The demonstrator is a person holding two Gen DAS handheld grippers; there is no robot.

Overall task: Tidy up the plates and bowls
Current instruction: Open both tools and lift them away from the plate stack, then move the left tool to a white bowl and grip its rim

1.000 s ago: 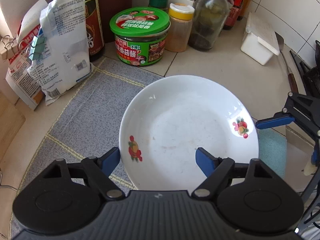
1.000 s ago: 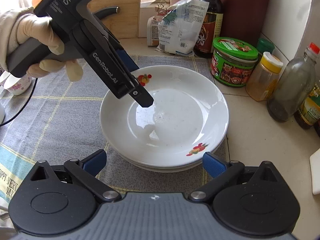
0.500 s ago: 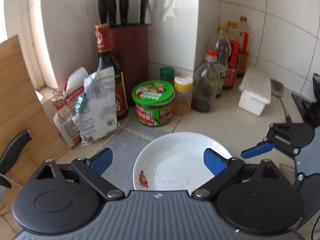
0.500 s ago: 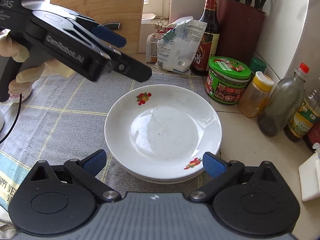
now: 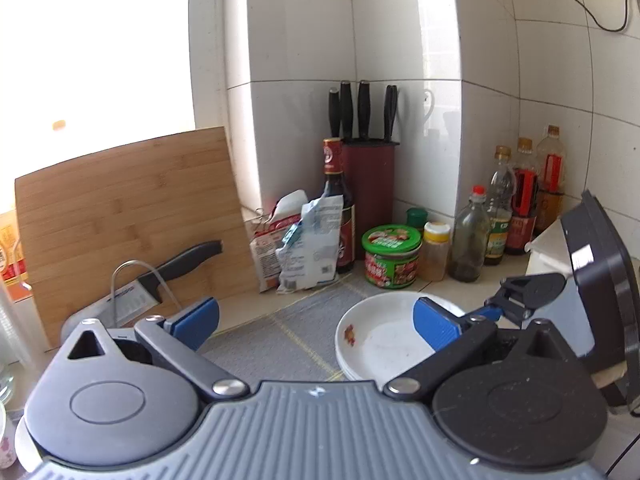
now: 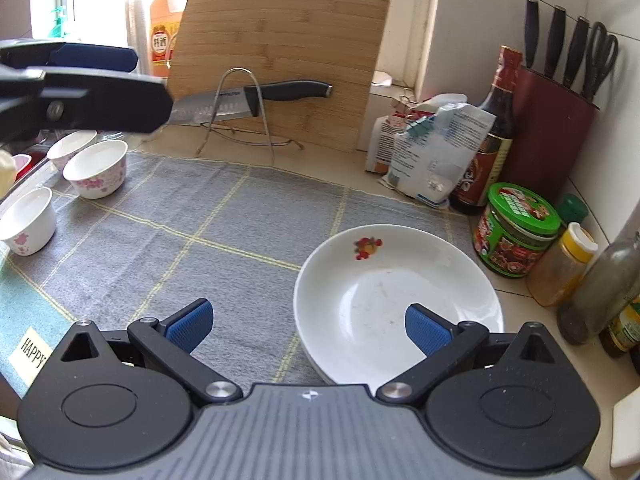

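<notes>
Left gripper (image 5: 316, 320): jaws spread wide, having just been opening, nothing between the blue pads. It hangs above the counter, its view tilted toward the tiled corner. In the right wrist view its dark body juts in from the upper left edge.

Right gripper (image 6: 308, 326): jaws spread, nothing gripped. The right pad shows over the near part of the plate stack, the left pad over the mat; contact cannot be told.

Plate stack (image 6: 400, 296): white deep plates with a small fruit print on the rim, nested, lower right of centre in the right wrist view, resting on the right end of the grey checked mat (image 6: 200, 232). In the left wrist view the same stack (image 5: 376, 340) sits lower centre-right, partly behind the right pad.

Bowls (image 6: 96, 168): several small white ones with pink flowers, left edge of the right wrist view, at the mat's far left, well apart from the plates.

Beyond the plates, right side: green-lidded jar (image 6: 518, 230), yellow-capped jar (image 6: 564, 266), bottles. Upper centre: bamboo cutting board (image 6: 280, 60) leaning upright, knife (image 6: 248, 102) on a wire stand before it. Upper right: dark red knife block (image 6: 554, 132), soy bottle, clipped packets.
</notes>
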